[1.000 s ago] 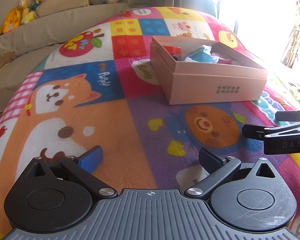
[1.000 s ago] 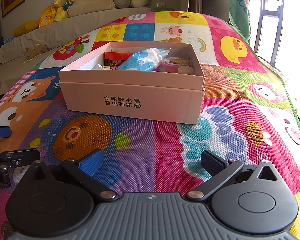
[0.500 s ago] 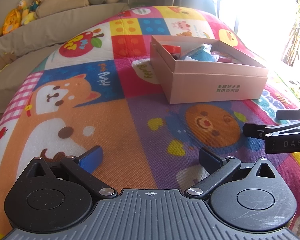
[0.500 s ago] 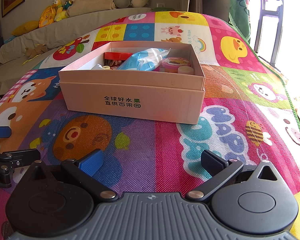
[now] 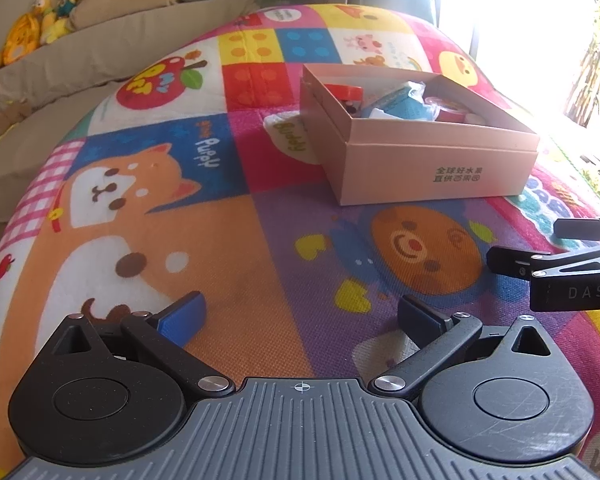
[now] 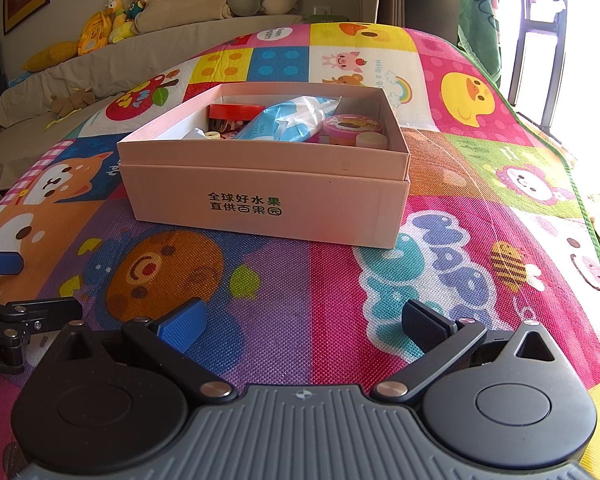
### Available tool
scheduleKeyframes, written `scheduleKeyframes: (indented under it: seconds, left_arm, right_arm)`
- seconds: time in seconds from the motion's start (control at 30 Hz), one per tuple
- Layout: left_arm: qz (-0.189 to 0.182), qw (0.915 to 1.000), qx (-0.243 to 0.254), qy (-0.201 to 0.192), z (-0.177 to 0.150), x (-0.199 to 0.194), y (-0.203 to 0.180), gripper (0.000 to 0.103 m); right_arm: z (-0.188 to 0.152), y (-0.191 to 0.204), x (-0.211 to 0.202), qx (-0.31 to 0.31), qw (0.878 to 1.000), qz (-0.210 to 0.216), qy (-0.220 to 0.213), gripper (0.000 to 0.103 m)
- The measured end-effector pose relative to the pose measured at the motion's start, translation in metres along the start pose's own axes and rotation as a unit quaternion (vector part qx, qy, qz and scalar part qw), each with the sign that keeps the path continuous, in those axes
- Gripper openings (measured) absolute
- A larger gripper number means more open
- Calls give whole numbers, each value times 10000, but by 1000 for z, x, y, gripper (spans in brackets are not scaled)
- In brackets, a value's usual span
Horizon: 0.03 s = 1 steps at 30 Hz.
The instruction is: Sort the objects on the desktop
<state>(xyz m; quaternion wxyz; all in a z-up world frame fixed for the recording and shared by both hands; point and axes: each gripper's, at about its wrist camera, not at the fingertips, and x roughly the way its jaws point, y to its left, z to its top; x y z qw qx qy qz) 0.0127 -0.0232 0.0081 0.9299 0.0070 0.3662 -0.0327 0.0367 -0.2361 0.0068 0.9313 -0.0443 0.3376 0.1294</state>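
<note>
**Both grippers idle in front of the filled box**

Almost nothing has moved since a second ago: in the left wrist view the box sits a touch differently in frame, and the right wrist view is unchanged.

Left wrist view: the left gripper (image 5: 300, 312) hangs low over the play mat (image 5: 228, 264) with its jaws spread wide and nothing between them. The pink box (image 5: 432, 168) lies ahead and to the right, well apart from the jaws. The tips of the right gripper (image 5: 540, 252) show at the right edge, nearer than the box.

Right wrist view: the right gripper (image 6: 304, 320) is likewise released and empty, facing the box (image 6: 260, 200) squarely, with bare mat (image 6: 284, 280) between. Inside the box sit a red lid (image 6: 236, 110), a blue and white packet (image 6: 288, 120), a pink tub (image 6: 352, 124) and a small pale cap (image 6: 372, 140). No loose item shows on the mat in front of the box, so the sorting looks finished or nearly so.

Risks from here: the packet rises about to the box rim, so a low sweep over the box could snag it. A nudge against the near wall would likely slide the light cardboard box across the mat.
</note>
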Motion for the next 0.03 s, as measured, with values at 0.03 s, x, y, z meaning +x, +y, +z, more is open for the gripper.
scheduleKeyframes:
  seconds: [0.03]
  left_arm:
    - [-5, 10000, -24, 11, 1, 0, 0, 103]
  right_arm:
    - [0, 0, 0, -1, 10000, 0, 0, 103]
